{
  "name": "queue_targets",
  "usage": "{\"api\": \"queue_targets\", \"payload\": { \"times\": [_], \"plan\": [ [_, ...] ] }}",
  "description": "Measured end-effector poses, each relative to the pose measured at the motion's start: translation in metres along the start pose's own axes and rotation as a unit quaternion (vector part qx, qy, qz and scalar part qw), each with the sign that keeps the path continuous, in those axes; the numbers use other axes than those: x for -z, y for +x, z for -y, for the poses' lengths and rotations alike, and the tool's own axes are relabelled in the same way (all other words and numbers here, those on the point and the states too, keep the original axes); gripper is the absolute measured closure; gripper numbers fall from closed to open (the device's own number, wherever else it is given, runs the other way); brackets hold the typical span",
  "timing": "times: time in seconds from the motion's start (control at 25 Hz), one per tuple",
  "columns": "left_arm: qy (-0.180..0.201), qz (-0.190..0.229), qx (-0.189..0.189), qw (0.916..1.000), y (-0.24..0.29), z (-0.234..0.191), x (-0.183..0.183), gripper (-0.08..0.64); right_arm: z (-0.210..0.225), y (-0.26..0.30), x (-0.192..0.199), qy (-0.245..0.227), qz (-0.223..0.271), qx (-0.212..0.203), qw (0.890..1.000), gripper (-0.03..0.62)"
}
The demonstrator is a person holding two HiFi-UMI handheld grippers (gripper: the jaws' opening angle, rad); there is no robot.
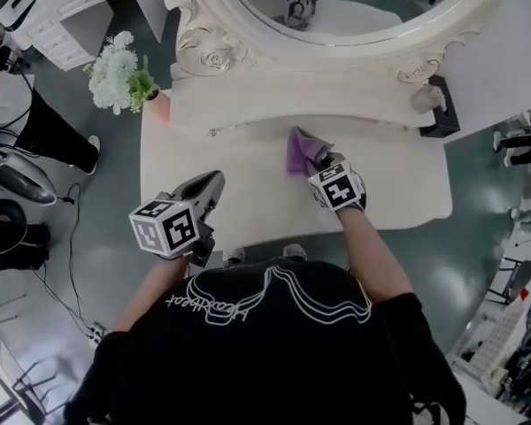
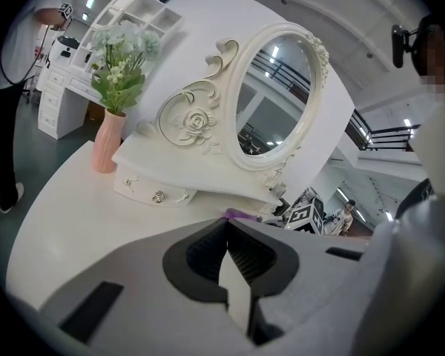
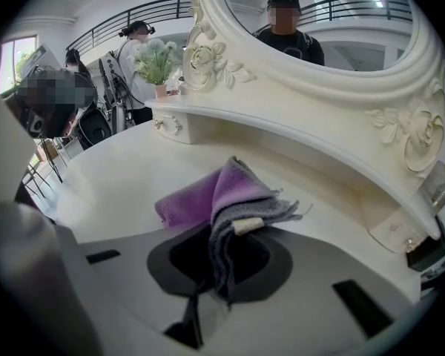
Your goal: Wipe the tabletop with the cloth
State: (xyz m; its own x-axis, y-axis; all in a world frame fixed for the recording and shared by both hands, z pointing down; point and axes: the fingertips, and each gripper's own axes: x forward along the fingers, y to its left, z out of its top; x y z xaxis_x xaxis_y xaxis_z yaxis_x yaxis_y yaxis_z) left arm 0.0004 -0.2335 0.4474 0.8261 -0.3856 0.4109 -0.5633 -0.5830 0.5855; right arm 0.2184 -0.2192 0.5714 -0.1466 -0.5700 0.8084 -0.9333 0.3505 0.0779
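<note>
A purple cloth point(image 1: 301, 150) lies bunched on the white tabletop point(image 1: 257, 184), just in front of the mirror's drawer shelf. My right gripper point(image 1: 324, 163) is shut on its near edge; in the right gripper view the cloth point(image 3: 222, 191) rises in a fold from between the right gripper point(image 3: 221, 232) jaws and spreads left onto the table. My left gripper point(image 1: 216, 181) hovers over the table's front left part, apart from the cloth. In its own view the left gripper point(image 2: 226, 222) is shut with nothing in it, and a sliver of the cloth point(image 2: 242, 215) shows beyond the tips.
An ornate oval mirror point(image 1: 336, 25) on a low drawer shelf point(image 1: 274, 104) fills the back of the table. A pink vase point(image 1: 158, 104) of white flowers stands at the back left corner, a dark box point(image 1: 440, 113) at the back right. People and equipment stand on the floor at left.
</note>
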Motion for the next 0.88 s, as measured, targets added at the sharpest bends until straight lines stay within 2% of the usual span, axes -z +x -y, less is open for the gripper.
{"api": "queue_targets", "payload": {
  "times": [0.88],
  "plan": [
    [0.018, -0.017, 0.004, 0.9997, 0.063, 0.079, 0.029, 0.556, 0.077, -0.029, 0.050, 0.010, 0.017, 0.009, 1.000, 0.543]
  ]
}}
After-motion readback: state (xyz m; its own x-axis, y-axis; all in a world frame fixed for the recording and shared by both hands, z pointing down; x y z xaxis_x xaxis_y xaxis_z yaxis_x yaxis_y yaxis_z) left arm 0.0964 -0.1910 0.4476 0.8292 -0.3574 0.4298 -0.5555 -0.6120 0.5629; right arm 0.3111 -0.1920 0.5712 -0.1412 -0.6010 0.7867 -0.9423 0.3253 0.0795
